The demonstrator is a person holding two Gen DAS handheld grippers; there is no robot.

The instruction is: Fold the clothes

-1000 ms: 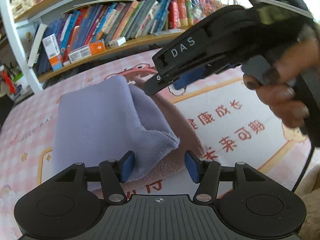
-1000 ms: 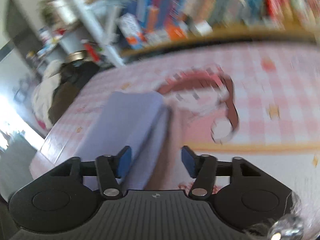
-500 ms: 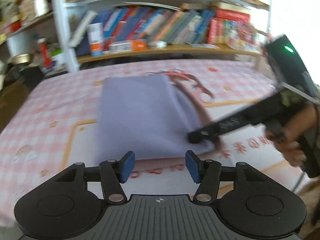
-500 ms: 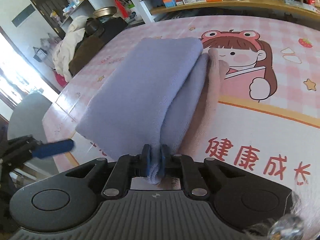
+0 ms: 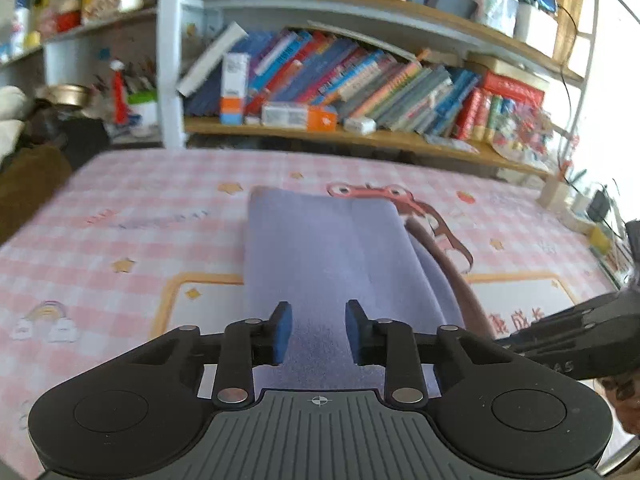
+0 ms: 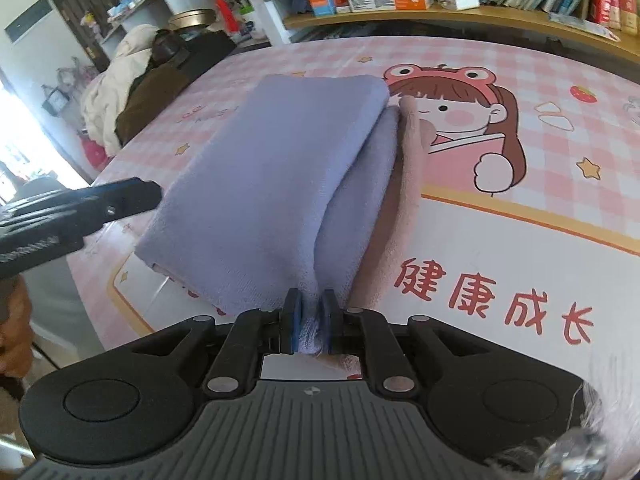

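A folded lavender cloth point(image 5: 328, 256) lies on the pink checked table cover, with a pinkish-brown cloth point(image 5: 452, 280) under it showing along its right side. My left gripper point(image 5: 318, 334) is open, its blue pads over the cloth's near edge. My right gripper point(image 6: 308, 320) is shut on the near corner of the lavender cloth point(image 6: 280, 168); the pinkish cloth point(image 6: 404, 184) lies just right of it. The left gripper point(image 6: 80, 208) shows at the left of the right wrist view, and the right gripper point(image 5: 568, 344) at the right edge of the left wrist view.
A bookshelf point(image 5: 360, 92) full of books runs along the table's far side. A chair with piled clothes point(image 6: 128, 92) stands beyond the far left corner. The table cover point(image 6: 500, 208) has a cartoon girl and red characters to the right.
My left gripper has moved closer, over the cloth's near edge. My right gripper stays shut on the corner it took hold of about half a second ago.
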